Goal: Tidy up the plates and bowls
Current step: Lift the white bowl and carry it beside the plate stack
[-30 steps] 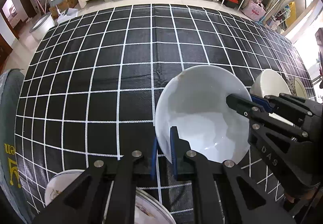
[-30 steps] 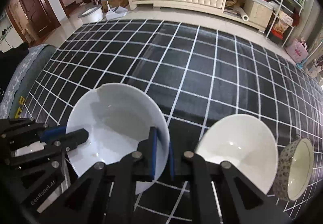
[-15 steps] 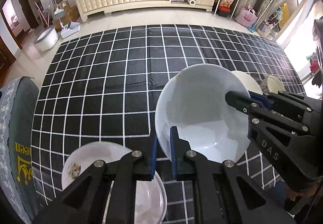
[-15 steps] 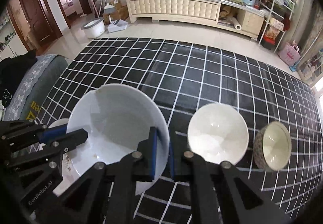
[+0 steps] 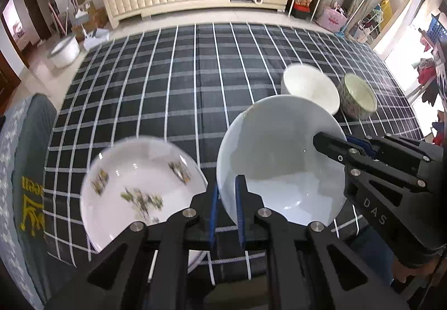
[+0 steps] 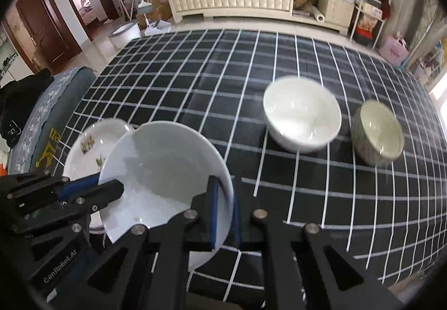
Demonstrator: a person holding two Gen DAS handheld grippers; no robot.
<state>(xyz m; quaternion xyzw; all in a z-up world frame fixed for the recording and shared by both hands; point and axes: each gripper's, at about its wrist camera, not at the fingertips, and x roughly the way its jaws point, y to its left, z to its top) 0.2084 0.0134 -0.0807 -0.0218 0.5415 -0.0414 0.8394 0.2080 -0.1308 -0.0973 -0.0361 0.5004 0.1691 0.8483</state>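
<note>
Left wrist view: white plate (image 5: 279, 170), rim clamped between both grippers' (image 5: 225, 212) closed jaws.

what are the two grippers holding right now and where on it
Both hold the plain white plate by its rim: the left hand-held gripper pinches one edge, the right hand-held gripper the opposite edge.

"das" in white on right claw (image 5: 339, 150) body; "genrobot.ai" on left claw (image 6: 95, 189) body (yellow print on grey cushion (image 5: 25, 170) unreadable).
</note>
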